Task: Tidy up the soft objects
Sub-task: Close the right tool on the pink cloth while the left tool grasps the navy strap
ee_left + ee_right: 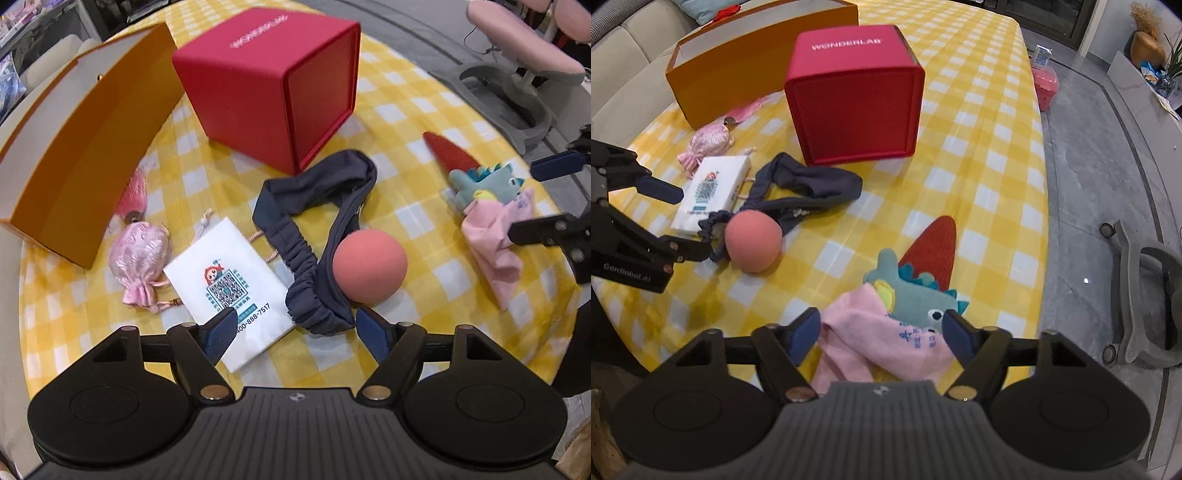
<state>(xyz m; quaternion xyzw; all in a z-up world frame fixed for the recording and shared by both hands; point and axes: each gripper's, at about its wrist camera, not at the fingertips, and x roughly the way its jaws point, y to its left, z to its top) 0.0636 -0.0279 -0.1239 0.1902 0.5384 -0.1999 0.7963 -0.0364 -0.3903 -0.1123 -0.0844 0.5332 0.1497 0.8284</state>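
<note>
My left gripper point(295, 321) hangs open over the near end of a navy headband point(317, 236), between a white printed pouch point(229, 280) and a pink ball point(369, 266). A pink satin pouch point(140, 254) lies further left. My right gripper point(882, 319) is open, its fingers either side of a pink cloth point(871, 332) and a teal dinosaur plush point(916, 299) that lies on a red felt piece point(934, 243). The pads do not visibly press on them. A red box point(853, 99) and an orange box point(750, 62) stand behind.
Everything lies on a yellow checked tablecloth point(979, 166). The table's right edge drops to a grey floor with a chair base point(1141, 295) and a pink container point(1045, 86). A sofa point(624, 48) runs along the far left.
</note>
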